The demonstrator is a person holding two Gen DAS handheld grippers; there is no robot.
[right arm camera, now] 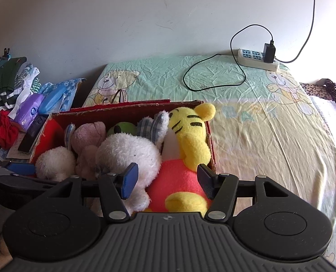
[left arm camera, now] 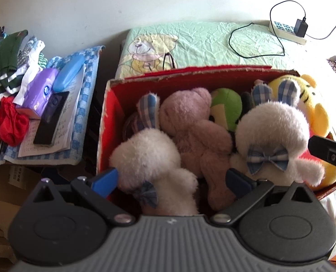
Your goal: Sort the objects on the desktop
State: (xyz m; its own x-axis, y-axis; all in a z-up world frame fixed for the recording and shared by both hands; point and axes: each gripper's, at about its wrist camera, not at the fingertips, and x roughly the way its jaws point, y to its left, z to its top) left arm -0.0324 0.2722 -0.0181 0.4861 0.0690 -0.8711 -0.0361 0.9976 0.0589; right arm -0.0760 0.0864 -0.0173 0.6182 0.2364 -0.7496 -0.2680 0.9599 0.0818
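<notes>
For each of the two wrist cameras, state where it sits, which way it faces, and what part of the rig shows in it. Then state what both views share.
Left wrist: sits on the left gripper, looking forward and down into the red box of plush toys; its own open blue-padded fingers show, plus part of the right gripper at the right edge.
Right wrist: sits on the right gripper, facing the yellow tiger plush at the box's right end; its open fingers show.
Shared: the box, the white plush with the blue bow, the power strip.

Plush toys (left arm camera: pixel 197 136) pack the red box (right arm camera: pixel 127 110) at lower centre, leaving no gap inside. Right of it the sheet (right arm camera: pixel 270 140) lies open. At upper right, a cable (right arm camera: pixel 213 77) and power strip (right arm camera: pixel 256 60) intrude.
</notes>
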